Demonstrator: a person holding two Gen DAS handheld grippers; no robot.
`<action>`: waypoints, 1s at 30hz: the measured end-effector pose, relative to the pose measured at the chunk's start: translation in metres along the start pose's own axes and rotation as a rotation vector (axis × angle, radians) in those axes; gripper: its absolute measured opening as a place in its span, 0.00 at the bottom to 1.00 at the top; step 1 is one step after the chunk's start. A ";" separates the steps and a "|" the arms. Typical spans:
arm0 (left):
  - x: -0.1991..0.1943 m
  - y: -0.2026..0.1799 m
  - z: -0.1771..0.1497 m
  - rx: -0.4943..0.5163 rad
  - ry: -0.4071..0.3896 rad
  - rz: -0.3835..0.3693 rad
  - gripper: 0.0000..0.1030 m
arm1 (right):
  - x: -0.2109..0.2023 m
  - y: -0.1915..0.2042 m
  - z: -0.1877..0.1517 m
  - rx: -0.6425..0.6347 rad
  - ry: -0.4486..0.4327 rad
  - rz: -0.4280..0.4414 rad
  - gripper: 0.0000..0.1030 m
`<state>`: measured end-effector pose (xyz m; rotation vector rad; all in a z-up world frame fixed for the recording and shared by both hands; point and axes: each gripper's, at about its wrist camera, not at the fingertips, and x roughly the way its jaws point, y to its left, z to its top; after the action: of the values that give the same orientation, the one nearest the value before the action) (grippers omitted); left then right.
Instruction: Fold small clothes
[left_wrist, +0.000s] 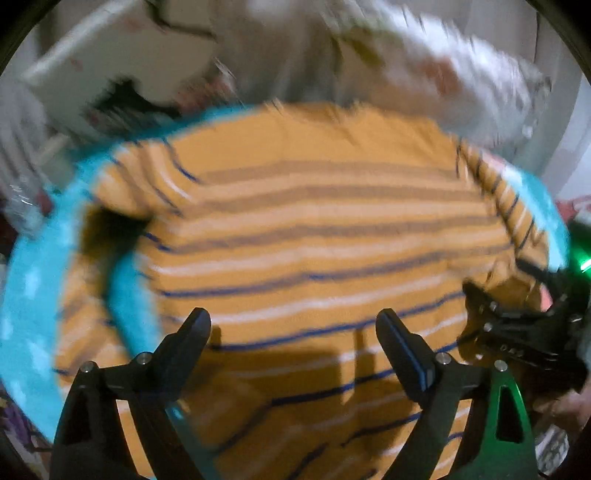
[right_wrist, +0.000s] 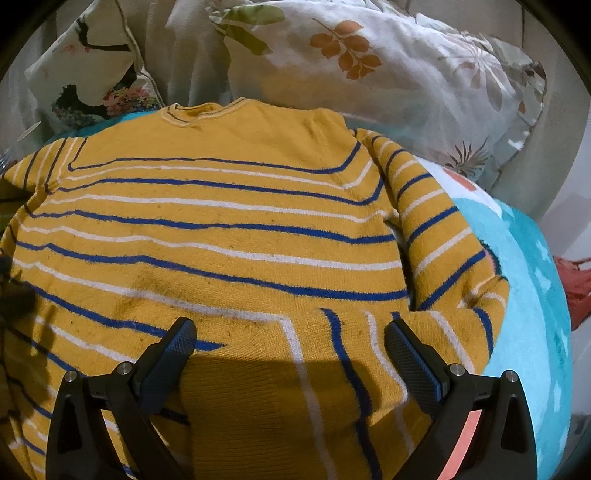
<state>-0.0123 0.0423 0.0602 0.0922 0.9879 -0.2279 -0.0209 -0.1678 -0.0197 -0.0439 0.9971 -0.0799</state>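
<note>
Turquoise blanket (right_wrist: 532, 295) with pale patches covers the bed on which we work; its far edge meets the pillows. On it lies the mustard sweater (right_wrist: 221, 229), striped in blue and white, spread flat with its collar toward the far edge. One sleeve (right_wrist: 439, 236) runs down the sweater's right side, just inside the blanket's right edge, and a folded portion with upright stripes lies over the hem near us. We hold the right gripper (right_wrist: 290, 336) above that hem, its jaws spread wide and holding nothing. Our left gripper (left_wrist: 293, 325) likewise stands with jaws apart and empty over the lower body of the sweater; this view is motion-blurred. Beyond the collar rest a leaf-printed pillow (right_wrist: 369, 62) and, toward the far left corner, a floral cushion (right_wrist: 85, 70).
</note>
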 end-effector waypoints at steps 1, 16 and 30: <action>-0.013 0.013 0.002 -0.023 -0.029 0.014 0.88 | 0.001 0.000 0.000 0.007 0.004 0.004 1.00; 0.005 0.176 -0.050 -0.419 0.140 0.102 0.25 | -0.002 0.002 -0.001 0.042 -0.010 -0.028 1.00; -0.048 0.256 -0.056 -0.547 0.057 0.307 0.12 | -0.003 0.001 -0.003 0.038 -0.030 -0.051 1.00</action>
<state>-0.0238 0.3085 0.0631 -0.2500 1.0482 0.3304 -0.0252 -0.1665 -0.0184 -0.0353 0.9640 -0.1448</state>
